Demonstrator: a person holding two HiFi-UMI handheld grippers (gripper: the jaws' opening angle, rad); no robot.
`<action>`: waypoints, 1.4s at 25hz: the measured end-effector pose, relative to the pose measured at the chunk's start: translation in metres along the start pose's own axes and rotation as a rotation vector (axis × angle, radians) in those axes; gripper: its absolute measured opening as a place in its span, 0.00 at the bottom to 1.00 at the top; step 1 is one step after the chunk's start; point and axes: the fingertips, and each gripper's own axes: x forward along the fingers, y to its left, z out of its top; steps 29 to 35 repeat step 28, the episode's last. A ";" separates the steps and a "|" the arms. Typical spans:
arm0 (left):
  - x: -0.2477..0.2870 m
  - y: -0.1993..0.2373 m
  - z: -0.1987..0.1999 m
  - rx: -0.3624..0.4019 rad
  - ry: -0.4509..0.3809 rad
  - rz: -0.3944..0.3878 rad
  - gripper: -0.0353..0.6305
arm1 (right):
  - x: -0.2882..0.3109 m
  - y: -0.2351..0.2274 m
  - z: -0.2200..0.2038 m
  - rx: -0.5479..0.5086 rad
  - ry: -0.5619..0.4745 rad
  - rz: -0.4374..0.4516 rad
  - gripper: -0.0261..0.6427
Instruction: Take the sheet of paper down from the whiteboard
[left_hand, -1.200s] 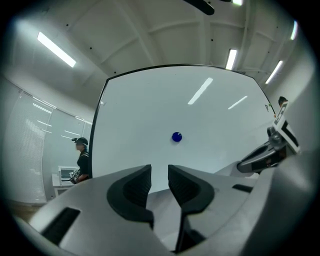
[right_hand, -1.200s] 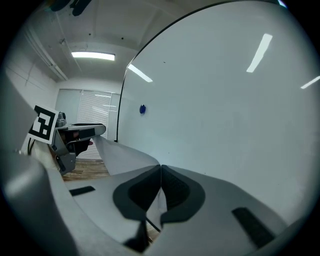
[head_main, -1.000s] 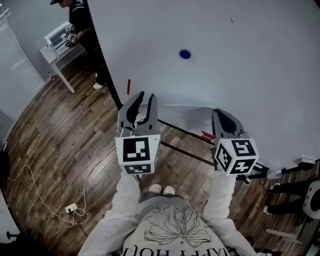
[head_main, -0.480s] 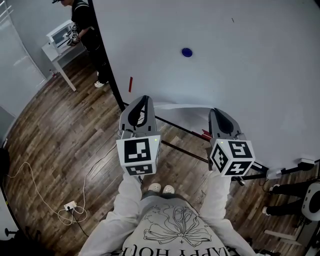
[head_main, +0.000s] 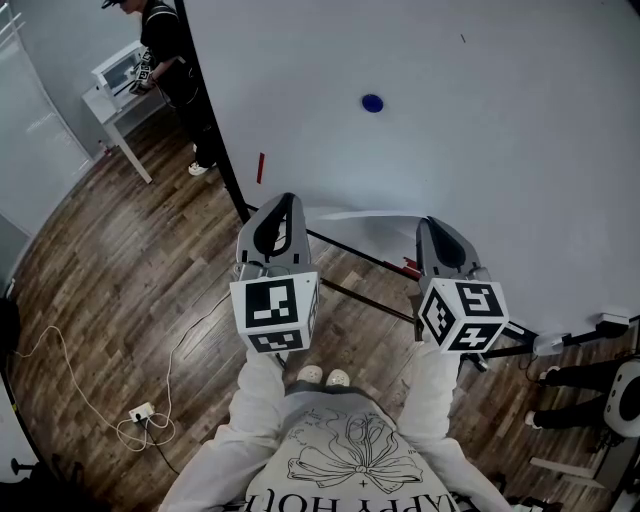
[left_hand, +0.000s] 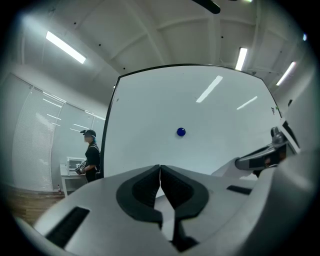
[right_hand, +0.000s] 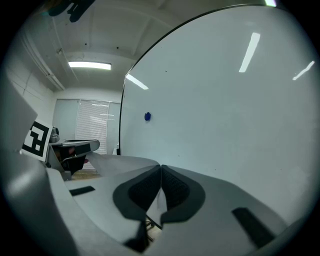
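You have the sheet (head_main: 360, 222) pinched at both ends. The left tool (head_main: 289, 200) is closed down to a sliver with the sheet's edge caught between its pads. The right tool (head_main: 428, 224) is closed the same way on the opposite end. The sheet bows out from the board (head_main: 500, 150) as a pale band between the two tools, well below the magnet (head_main: 372, 103). Its upper part does not show against the white board, so I cannot tell whether its top sits under the magnet.

To do this step well, I judge you should draw both tools back from the board together at one pace, so the sheet hangs slack instead of being stretched between them. If it resists, assume the magnet has it. Slide it down and away from the magnet in one smooth pull, since a jerk could tear the paper at the pads. Hold both grips at equal height below the magnet so the sheet does not twist.

Your arms reach forward from your body, one sleeve on each side of your chest. The left tool sits below and left of the magnet, the right tool below and right of it. Both point about level at the board, marker cubes turned up toward you.
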 end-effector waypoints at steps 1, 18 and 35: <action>0.000 -0.001 0.000 -0.003 0.000 -0.004 0.06 | 0.000 0.000 -0.001 0.000 0.003 -0.001 0.04; 0.002 0.001 -0.001 -0.007 0.006 -0.013 0.06 | 0.002 -0.001 -0.003 0.004 0.013 -0.008 0.04; 0.003 -0.001 -0.004 -0.002 0.013 -0.008 0.06 | 0.002 -0.006 -0.004 -0.002 0.019 -0.009 0.04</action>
